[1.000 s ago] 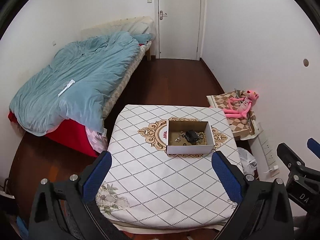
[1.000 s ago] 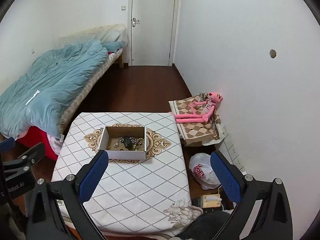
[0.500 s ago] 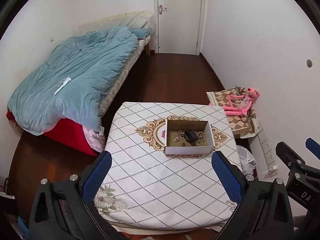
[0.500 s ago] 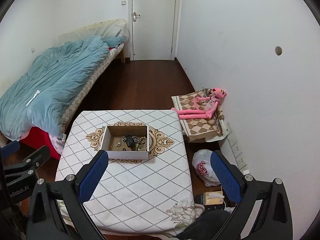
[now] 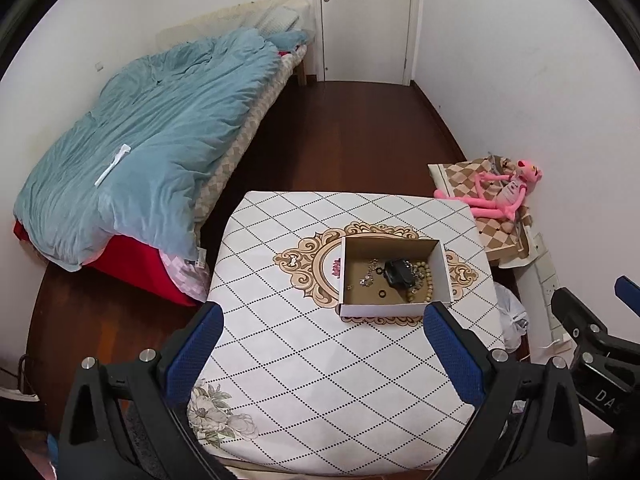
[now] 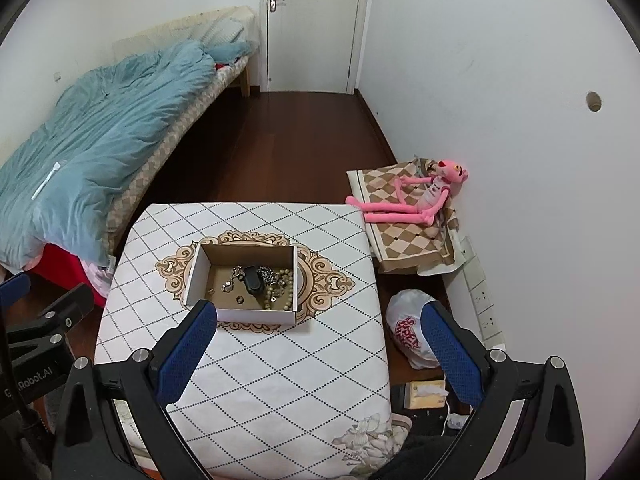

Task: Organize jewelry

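An open cardboard box (image 5: 439,261) (image 6: 197,272) sits on the middle of a table (image 5: 304,368) (image 6: 280,376) covered with a white diamond-pattern cloth. Inside lie a black pouch (image 5: 397,272) (image 6: 253,279), a beaded bracelet (image 5: 427,280) (image 6: 280,288), silver chains (image 5: 369,273) (image 6: 234,278) and a small ring (image 5: 381,293) (image 6: 239,300). My left gripper (image 5: 323,334) is open and empty, high above the table's near side. My right gripper (image 6: 318,332) is open and empty, also high above, nearer the table's right edge.
A bed with a blue duvet (image 5: 148,152) (image 6: 92,136) stands left of the table. A pink plush toy (image 5: 504,192) (image 6: 416,196) lies on a checkered cushion by the right wall. A white plastic bag (image 6: 410,336) and a tissue box (image 6: 426,394) lie on the floor.
Both grippers have tilted down and moved closer to the table; the box now appears lower and larger in both views. Both stay open.
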Tool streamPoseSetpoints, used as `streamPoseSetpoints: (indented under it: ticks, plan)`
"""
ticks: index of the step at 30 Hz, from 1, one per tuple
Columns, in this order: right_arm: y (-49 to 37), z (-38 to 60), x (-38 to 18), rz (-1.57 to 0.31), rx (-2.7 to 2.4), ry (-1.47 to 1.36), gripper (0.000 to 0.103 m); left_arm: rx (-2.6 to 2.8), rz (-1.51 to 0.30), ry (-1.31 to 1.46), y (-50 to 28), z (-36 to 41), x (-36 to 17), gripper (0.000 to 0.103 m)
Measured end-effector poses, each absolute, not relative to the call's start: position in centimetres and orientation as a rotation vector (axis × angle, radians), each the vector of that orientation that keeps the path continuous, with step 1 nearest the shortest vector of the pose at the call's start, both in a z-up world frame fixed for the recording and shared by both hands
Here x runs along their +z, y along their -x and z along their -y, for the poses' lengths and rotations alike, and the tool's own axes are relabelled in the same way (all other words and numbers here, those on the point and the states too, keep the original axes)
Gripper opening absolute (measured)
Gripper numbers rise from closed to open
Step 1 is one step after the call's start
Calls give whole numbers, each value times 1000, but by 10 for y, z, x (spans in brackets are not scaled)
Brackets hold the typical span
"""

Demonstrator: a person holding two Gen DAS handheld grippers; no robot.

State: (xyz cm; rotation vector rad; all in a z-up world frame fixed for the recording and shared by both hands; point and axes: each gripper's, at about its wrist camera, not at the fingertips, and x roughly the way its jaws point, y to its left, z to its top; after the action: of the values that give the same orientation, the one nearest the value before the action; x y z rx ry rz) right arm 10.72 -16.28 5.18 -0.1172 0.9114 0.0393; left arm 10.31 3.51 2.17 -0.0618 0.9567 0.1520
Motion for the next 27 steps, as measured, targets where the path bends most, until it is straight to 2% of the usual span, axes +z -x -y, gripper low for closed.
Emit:
streamPoseSetpoints:
  ticks: [27]
  plan:
    - [-129,164,33,-977,35,124,103,137,-1006,53,-118,-31,7,102]
